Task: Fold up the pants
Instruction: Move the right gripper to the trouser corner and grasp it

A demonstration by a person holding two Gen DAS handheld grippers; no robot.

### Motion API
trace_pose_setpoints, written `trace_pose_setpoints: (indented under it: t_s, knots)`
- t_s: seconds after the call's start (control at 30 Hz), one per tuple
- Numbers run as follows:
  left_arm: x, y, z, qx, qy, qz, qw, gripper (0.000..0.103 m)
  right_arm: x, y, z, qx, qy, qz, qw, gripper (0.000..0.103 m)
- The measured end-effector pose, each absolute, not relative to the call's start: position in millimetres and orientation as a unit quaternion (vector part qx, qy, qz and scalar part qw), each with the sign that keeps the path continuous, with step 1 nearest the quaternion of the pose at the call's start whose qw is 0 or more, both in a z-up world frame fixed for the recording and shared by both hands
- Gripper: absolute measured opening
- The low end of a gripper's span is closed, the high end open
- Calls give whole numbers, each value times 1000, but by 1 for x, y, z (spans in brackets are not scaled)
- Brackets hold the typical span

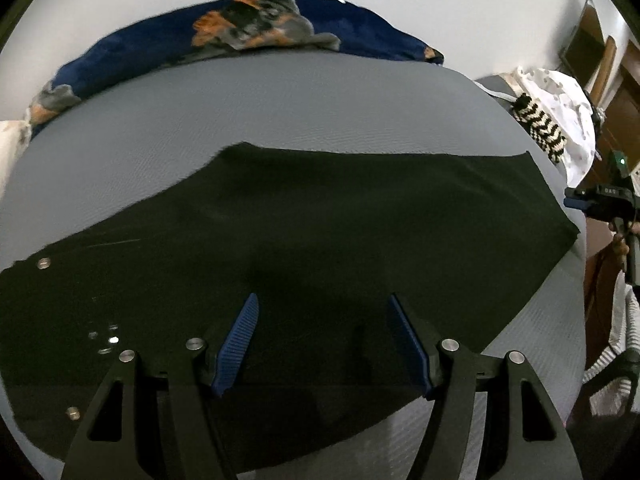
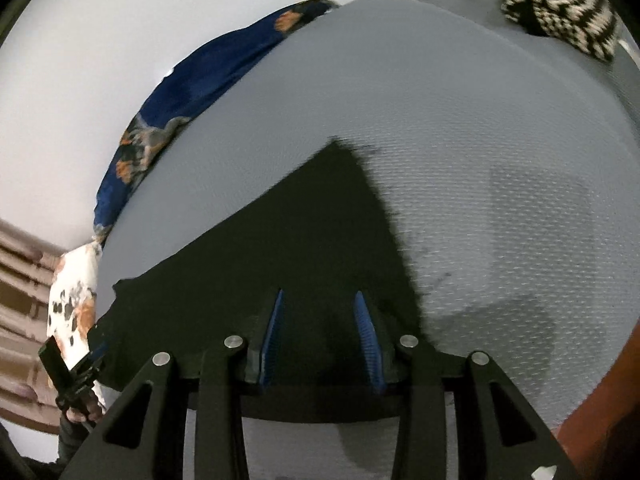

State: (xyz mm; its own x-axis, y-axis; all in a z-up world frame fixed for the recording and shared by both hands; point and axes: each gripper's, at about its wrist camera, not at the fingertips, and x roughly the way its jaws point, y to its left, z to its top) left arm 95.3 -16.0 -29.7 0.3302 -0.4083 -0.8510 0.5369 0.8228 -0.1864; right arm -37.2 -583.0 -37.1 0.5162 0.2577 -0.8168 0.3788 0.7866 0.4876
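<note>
**Black pants laid flat, both grippers poised over them**

Grey bedding (image 1: 320, 112) covers the bed that serves as the work surface, with a white wall behind. Over it, the left gripper (image 1: 323, 334) hangs with its blue pads spread wide and nothing between them, above the waist end of the black pants (image 1: 320, 220), where metal buttons (image 1: 43, 264) show. The right gripper (image 2: 320, 334) is likewise parted and empty, above the narrower leg end.

The pants lie spread across the bed, seemingly flat, so I judge a fold is about to start. Next, each gripper likely needs to drop to an edge, pinch the cloth, and carry it over.

No containers are in view; a blue patterned blanket (image 1: 168, 40) and a zigzag knit item (image 2: 556, 4) lie at the bed's edges.
</note>
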Motion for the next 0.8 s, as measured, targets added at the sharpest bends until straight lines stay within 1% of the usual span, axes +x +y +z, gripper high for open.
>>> trace_pose_setpoints:
  t_s: [0.23, 0.43, 0.57, 0.63, 0.8]
  knots:
    - [100, -34, -43, 60, 519, -275, 808, 67, -47, -617, -55, 349, 492, -53, 796, 35]
    - [102, -37, -48, 59, 527, -268, 804, 67, -48, -626, -71, 377, 498, -12, 781, 35]
    - [105, -42, -49, 57, 528, -266, 804, 67, -52, -633, -76, 398, 484, 14, 779, 35]
    - [104, -43, -51, 52, 529, -264, 805, 67, -52, -635, -82, 409, 480, 32, 775, 27]
    - [105, -43, -59, 49, 537, -260, 801, 68, -42, -632, -92, 434, 464, 69, 769, 22]
